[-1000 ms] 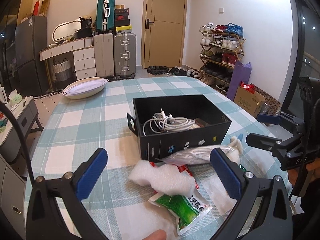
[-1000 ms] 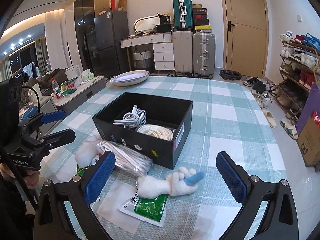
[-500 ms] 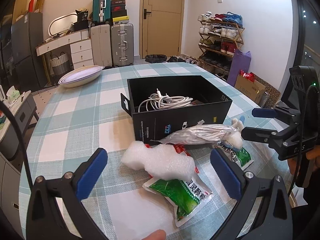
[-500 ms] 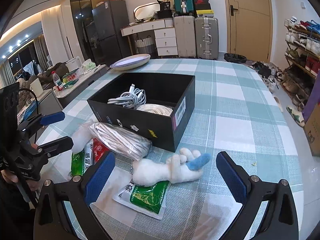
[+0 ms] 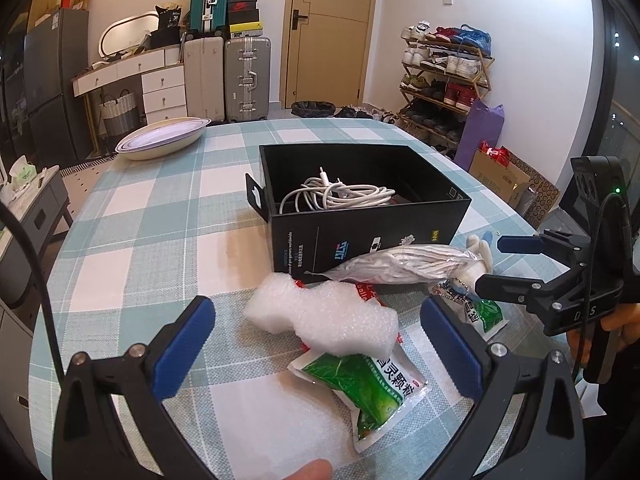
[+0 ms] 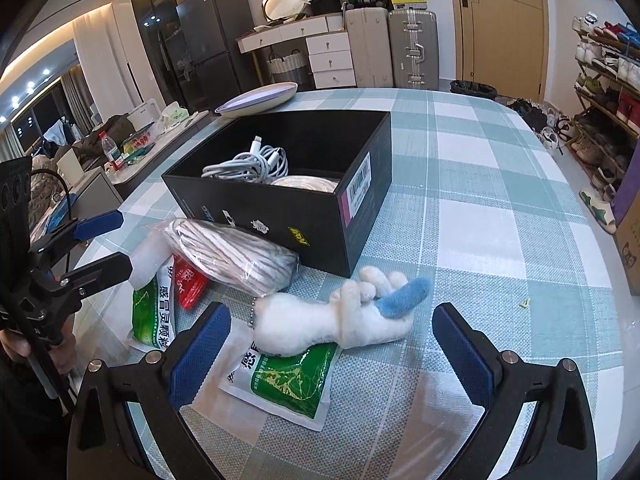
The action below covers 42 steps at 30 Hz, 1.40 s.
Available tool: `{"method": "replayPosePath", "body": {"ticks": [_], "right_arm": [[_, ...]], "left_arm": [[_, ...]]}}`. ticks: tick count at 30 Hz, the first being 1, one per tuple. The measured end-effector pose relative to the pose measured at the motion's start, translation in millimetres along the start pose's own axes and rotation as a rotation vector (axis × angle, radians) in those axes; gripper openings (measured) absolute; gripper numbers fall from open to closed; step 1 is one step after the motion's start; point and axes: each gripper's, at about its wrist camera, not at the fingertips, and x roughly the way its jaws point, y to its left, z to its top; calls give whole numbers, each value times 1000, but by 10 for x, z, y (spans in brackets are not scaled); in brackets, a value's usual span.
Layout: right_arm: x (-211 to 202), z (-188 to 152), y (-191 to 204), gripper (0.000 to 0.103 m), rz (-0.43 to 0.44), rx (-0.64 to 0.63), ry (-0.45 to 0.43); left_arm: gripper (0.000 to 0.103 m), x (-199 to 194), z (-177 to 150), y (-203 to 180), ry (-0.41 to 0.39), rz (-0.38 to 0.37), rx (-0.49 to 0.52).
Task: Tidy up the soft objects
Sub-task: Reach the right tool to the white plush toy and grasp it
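On the checked table (image 5: 132,240), both claws (image 5: 316,334) (image 6: 330,338) gape empty; next, closing on foam (image 5: 324,316) at lower centre, boxing (image 5: 360,204) it.

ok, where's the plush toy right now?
Right wrist view: the plush toy lies on the table just ahead of the open right claw, atop a green packet, beside the black box's near corner.

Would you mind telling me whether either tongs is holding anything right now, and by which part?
Nothing is held: the left tongs and right tongs are both open and empty.
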Motion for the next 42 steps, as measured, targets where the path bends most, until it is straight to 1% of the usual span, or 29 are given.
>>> {"method": "replayPosePath", "body": {"ticks": [10, 16, 21, 24, 25, 28, 31, 37, 39, 42], "right_arm": [[119, -30, -78, 102, 1, 37, 37], [188, -13, -52, 102, 10, 33, 49], [249, -3, -71, 102, -1, 44, 67], [257, 3, -68, 102, -1, 41, 61], [263, 9, -62, 102, 2, 38, 60], [270, 13, -50, 95, -1, 26, 59], [258, 7, -53, 94, 4, 20, 57], [154, 15, -52, 93, -12, 0, 20], [76, 15, -40, 93, -24, -17, -11], [-80, 31, -23, 93, -6, -35, -86]], "left_arm": [[103, 9, -1, 4, 3, 2, -3], [103, 33, -17, 26, 10, 1, -10], [103, 33, -20, 32, 11, 0, -11], [103, 31, -17, 34, 12, -1, -10], [103, 31, -17, 34, 12, -1, -8], [103, 32, -19, 31, 15, -2, -6], [103, 31, -19, 29, 15, -2, -7], [103, 32, -19, 29, 16, -3, -8], [103, 31, -18, 29, 15, -2, -7], [103, 38, -21, 36, 16, -3, -12]]}}
